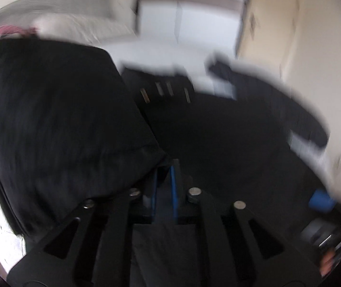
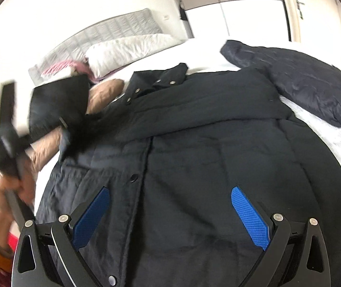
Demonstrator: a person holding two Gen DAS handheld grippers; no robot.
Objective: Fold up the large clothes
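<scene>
Right wrist view: our right gripper (image 2: 170, 217) hangs wide apart above the dark coat (image 2: 194, 143) on the bed (image 2: 332, 143). Our left gripper (image 1: 164, 179) is clamped on its sleeve (image 1: 62, 124).

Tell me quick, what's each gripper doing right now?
Left gripper: closed on the dark coat's sleeve, lifted.
Right gripper: open, holding nothing, above the dark coat.

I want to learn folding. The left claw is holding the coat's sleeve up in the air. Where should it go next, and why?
Probably across, to lay the sleeve onto the coat's front. The left gripper pinches the sleeve cloth and has it lifted, while the other sleeve is spread out on the bed. The right gripper hangs open over the coat.
</scene>
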